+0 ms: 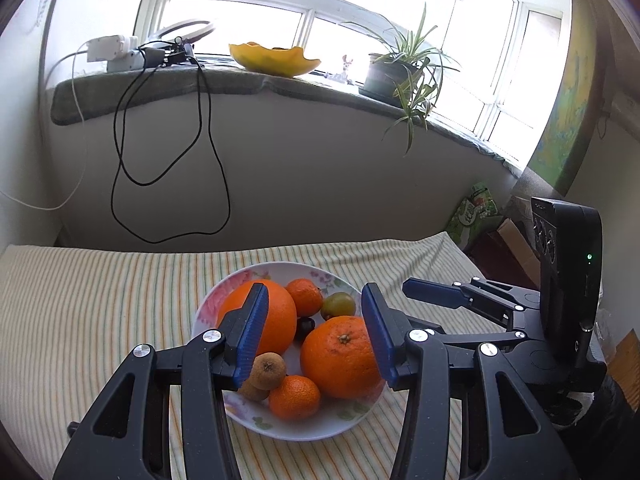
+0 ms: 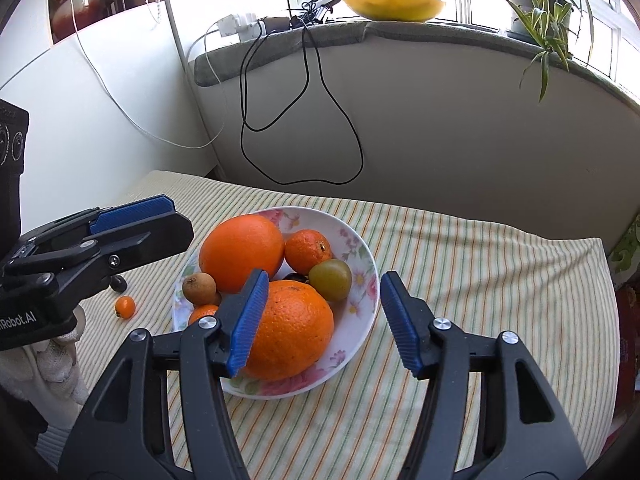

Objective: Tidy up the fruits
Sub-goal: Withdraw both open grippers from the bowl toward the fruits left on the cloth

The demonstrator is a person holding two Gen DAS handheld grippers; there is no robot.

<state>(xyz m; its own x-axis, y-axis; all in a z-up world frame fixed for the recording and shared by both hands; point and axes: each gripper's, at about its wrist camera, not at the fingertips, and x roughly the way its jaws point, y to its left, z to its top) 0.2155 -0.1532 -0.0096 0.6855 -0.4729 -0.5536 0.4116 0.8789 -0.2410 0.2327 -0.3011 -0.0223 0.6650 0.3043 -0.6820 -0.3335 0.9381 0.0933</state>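
A white floral plate (image 1: 280, 428) (image 2: 362, 248) on the striped cloth holds two big oranges (image 1: 340, 360) (image 2: 240, 252), two mandarins (image 1: 295, 396), a green plum (image 2: 330, 279), brown kiwis (image 1: 267, 368) and a dark cherry (image 1: 305, 325). My left gripper (image 1: 316, 336) hovers open over the plate's near side, pads apart from the fruit. My right gripper (image 2: 324, 324) also stands open above the nearer orange (image 2: 294, 328), holding nothing. Each gripper shows in the other's view: the right gripper (image 1: 440, 286) and the left gripper (image 2: 176, 220). A kumquat (image 2: 125, 306) and a dark fruit (image 2: 119, 283) lie on the cloth left of the plate.
The striped cloth (image 2: 480, 280) covers the table up to a white wall. Above it a windowsill carries a yellow bowl (image 1: 274, 59), a potted plant (image 1: 396, 76) and a power strip with hanging black cables (image 1: 168, 168). Boxes (image 1: 508, 236) stand beyond the table's right edge.
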